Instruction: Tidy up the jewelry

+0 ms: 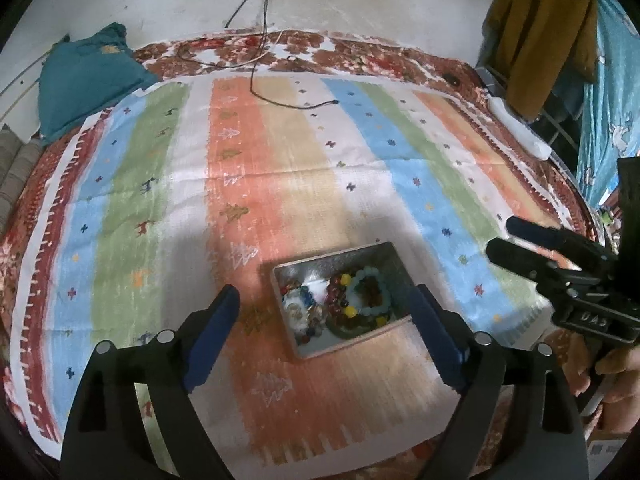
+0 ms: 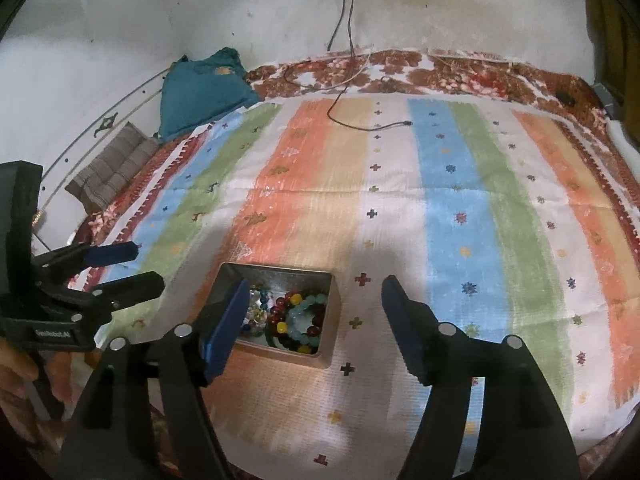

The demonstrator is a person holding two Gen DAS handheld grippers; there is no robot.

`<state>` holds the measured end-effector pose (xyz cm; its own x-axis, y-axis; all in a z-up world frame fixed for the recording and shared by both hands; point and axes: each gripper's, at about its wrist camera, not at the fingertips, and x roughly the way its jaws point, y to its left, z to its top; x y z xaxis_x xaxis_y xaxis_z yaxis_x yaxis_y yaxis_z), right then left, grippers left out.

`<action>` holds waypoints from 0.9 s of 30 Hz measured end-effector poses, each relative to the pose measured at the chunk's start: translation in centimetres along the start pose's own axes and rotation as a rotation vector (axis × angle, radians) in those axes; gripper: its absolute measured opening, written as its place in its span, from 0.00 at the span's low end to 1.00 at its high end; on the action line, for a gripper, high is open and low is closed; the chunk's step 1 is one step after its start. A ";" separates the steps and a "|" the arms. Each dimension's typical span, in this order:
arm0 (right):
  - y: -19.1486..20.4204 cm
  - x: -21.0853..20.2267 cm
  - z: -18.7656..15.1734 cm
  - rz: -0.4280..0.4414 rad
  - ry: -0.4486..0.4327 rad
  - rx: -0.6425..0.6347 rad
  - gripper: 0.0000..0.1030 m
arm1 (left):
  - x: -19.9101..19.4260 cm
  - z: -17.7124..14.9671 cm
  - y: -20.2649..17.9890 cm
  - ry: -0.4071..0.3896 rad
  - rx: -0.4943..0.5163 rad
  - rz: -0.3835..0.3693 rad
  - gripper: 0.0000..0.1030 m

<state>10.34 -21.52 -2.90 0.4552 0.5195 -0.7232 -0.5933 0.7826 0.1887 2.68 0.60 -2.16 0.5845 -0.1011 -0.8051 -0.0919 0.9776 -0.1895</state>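
An open metal tin (image 1: 394,254) lies on the striped cloth, also in the right wrist view (image 2: 334,312). It holds several bead bracelets: a pale turquoise one (image 1: 366,274) (image 2: 306,310), a dark red and yellow one (image 1: 338,296) (image 2: 282,314), and blue and clear ones at the left (image 1: 298,308) (image 2: 256,306). My left gripper (image 1: 326,302) is open and empty, hovering over the tin. My right gripper (image 2: 314,294) is open and empty, above the tin's right side; it shows at the right in the left wrist view (image 1: 502,236). The left gripper shows at the left in the right wrist view (image 2: 148,266).
The striped cloth (image 1: 280,184) covers a floral bedspread (image 1: 360,50). A black cable (image 1: 280,100) lies at the far side. A teal pillow (image 1: 86,80) and a brown checked cushion (image 2: 112,168) lie at the far left. Clothes (image 1: 544,36) hang at the right.
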 end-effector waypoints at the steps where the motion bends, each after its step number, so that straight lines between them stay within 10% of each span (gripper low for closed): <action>1: 0.1 -0.2 0.0 -0.004 -0.004 -0.006 0.71 | -0.2 -0.1 0.1 0.000 -0.002 -0.004 0.83; 8: 0.4 -1.5 0.1 -0.011 -0.008 -0.032 0.89 | -1.5 -0.7 0.0 -0.018 0.014 0.015 0.90; 27: 1.0 -3.8 -2.1 -0.040 -0.013 -0.070 0.95 | -2.8 -2.4 -2.3 -0.041 0.098 0.119 0.95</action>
<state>6.61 -23.41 -1.34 0.4878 0.4934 -0.7201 -0.6191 0.7772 0.1131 -0.68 -1.78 -0.84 0.6065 0.0221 -0.7947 -0.0844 0.9958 -0.0367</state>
